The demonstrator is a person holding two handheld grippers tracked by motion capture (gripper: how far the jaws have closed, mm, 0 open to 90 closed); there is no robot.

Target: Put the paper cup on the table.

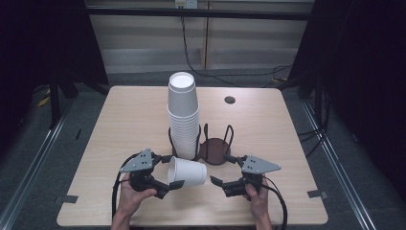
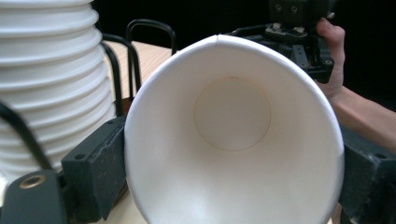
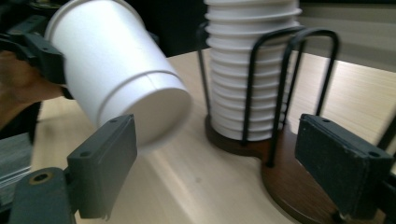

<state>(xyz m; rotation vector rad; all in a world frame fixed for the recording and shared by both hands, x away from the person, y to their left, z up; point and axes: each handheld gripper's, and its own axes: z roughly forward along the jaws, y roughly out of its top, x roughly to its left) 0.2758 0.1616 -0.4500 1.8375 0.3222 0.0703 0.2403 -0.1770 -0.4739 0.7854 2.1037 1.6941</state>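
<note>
A white paper cup (image 1: 187, 171) lies on its side just above the table, with my left gripper (image 1: 173, 171) shut on it near the rim. In the left gripper view the cup's open mouth (image 2: 233, 140) faces the camera, and both black pads (image 2: 100, 168) press its sides. My right gripper (image 1: 220, 169) stands open a little to the right of the cup's base. In the right gripper view the cup (image 3: 116, 70) hangs beyond the left jaw, and nothing lies between the jaws of the gripper (image 3: 224, 163). A tall stack of white cups (image 1: 183, 115) stands upside down in a wire holder.
The holder's brown base (image 1: 215, 148) has a second wire slot on the right with no cups in it (image 3: 299, 186). A dark round hole (image 1: 230, 99) sits near the table's far edge. Cables run across the floor behind the table.
</note>
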